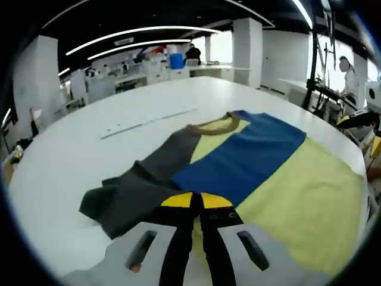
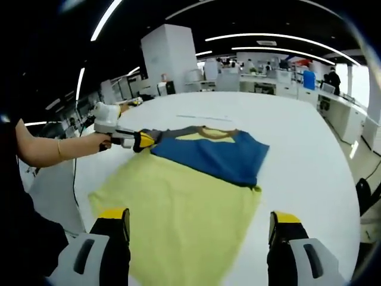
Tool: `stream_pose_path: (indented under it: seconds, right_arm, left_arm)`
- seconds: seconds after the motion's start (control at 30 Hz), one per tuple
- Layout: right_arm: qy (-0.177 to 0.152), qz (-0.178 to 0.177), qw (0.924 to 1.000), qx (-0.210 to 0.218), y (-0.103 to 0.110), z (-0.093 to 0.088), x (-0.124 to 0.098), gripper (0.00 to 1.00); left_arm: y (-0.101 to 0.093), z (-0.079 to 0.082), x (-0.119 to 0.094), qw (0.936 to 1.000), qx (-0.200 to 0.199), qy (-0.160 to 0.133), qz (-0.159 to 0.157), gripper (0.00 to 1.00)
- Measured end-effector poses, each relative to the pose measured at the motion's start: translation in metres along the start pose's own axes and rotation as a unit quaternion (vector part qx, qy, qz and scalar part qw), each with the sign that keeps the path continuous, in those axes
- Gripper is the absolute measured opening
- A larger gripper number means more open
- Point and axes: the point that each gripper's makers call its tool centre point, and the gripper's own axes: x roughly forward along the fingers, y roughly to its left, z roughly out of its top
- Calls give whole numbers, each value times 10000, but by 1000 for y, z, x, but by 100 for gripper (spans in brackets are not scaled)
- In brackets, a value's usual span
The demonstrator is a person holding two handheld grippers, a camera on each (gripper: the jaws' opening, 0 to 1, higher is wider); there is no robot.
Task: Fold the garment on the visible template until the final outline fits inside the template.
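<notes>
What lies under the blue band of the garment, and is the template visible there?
Under the blue band the garment's yellow cloth continues, resting on the white table. Whether a template lies underneath cannot be seen; the garment covers that area.

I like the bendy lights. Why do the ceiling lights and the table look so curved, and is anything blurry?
It's the fisheye lens: in the left gripper view the ceiling lights arc and the table bulges; in the right gripper view the lights curve too. Both views blur toward the edges, while the shirt is fairly sharp.
</notes>
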Motion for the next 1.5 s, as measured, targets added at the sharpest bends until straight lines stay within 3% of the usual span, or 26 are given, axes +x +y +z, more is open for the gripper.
stream_pose_path:
  seconds: [0.17, 0.3, 0.53, 0.83, 1.1, 1.5]
  right_arm:
    - [-1, -7, 10000, 15, 0, 0, 0, 96]
    - [-35, -12, 10000, 20, -1, 3, 0, 96]
    - [-42, 24, 10000, -20, 1, 5, 1, 97]
    - [-38, 72, 10000, -37, 5, 6, 3, 96]
    - [2, 59, 10000, -22, 5, 4, 3, 96]
    - [129, 79, 9999, 9, 9, -1, 10, 95]
  left_arm:
    - [-7, -5, 3, 9998, 129, 89, -91, 0]
    - [-6, -1, -3, 9998, 202, -4, -88, 6]
    - [8, 3, -23, 9994, 302, -136, 30, 28]
    - [30, 6, -46, 9985, 437, -306, 132, 49]
    - [63, -5, -64, 9977, 429, -282, 433, 53]
    - [120, -6, -73, 9951, 55, -301, 945, 46]
